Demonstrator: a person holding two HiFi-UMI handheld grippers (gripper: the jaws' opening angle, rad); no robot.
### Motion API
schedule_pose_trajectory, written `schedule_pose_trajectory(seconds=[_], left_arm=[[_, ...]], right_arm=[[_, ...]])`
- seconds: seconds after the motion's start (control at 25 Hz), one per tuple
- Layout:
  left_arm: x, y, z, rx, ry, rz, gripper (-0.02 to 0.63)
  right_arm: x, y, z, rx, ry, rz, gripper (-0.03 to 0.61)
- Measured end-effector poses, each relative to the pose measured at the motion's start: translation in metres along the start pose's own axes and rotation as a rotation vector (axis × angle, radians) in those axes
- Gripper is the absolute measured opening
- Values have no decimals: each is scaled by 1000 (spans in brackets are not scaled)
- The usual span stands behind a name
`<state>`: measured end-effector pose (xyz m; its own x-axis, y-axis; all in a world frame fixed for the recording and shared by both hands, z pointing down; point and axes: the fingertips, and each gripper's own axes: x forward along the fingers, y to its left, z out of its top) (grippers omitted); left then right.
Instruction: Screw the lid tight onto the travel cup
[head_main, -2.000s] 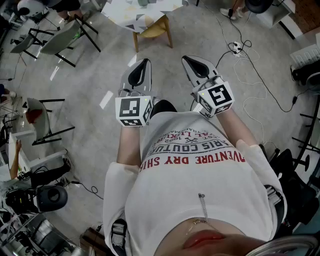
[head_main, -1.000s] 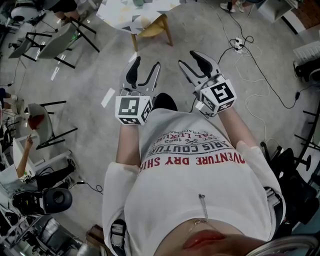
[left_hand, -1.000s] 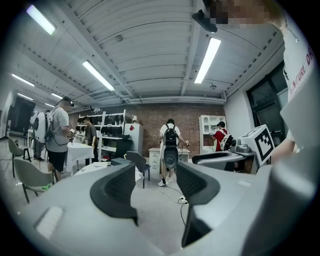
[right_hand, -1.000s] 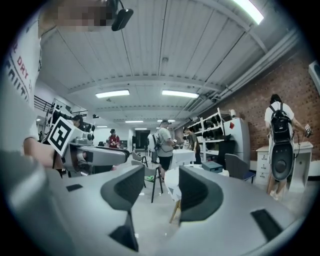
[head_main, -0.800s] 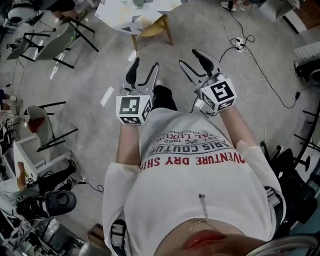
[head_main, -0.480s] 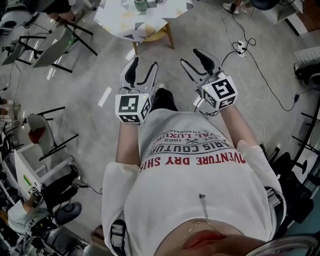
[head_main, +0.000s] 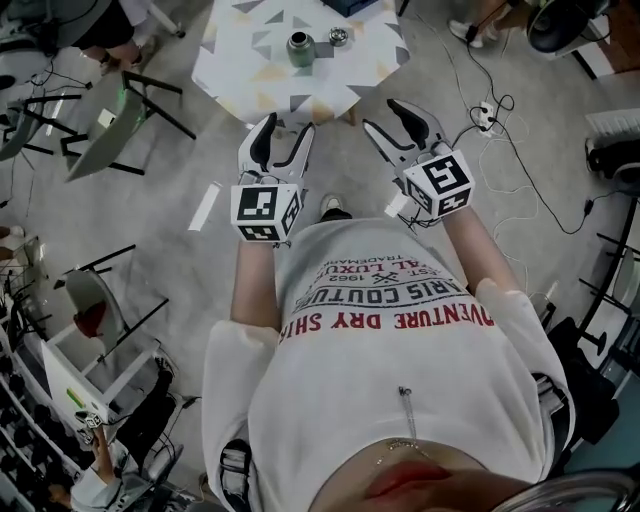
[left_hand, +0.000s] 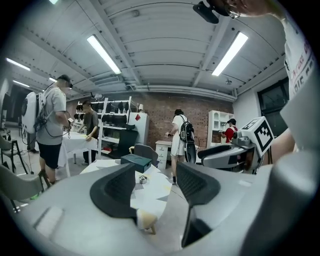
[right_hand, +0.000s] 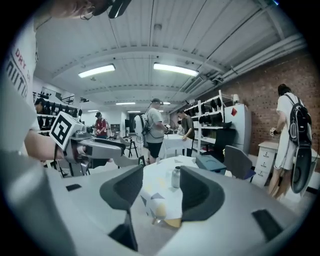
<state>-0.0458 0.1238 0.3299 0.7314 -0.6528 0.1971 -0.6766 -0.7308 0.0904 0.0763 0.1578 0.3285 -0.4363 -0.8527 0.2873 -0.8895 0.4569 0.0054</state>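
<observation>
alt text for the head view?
Person seen from above holds the left gripper and right gripper, both open and empty, toward a white patterned table bearing a travel cup and a separate lid. The right one has just been opening.

The only legible print stands on the front of the person's white shirt (head_main: 400, 345), seen upside down in the head view. The near line, in red capitals, reads "VENTURE DRY SHIR", with both ends out of sight. The darker line just beyond it shows "COUTU"; the smaller lines farther out cannot be read.
</observation>
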Motion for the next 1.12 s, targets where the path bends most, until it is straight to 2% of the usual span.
schedule_pose_trajectory(seconds=[0.2,0.44,0.76,0.88,1.12], left_arm=[[39,49,2,5,29,1,245],[78,81,-9,-21,53,25,250],[143,115,-19,-19,69,93,273],[167,125,-26,-22,88,117,273],[206,130,-56,-2,153,151,319]], right_arm=[[58,-28,14,12,15,-13,199],[111,-54,10,-15,88,10,199],[187,-111,-5,-41,145,128,199],[215,-135,-15,-47,199,195,199],[254,-172,-43,-77,332,298,201]])
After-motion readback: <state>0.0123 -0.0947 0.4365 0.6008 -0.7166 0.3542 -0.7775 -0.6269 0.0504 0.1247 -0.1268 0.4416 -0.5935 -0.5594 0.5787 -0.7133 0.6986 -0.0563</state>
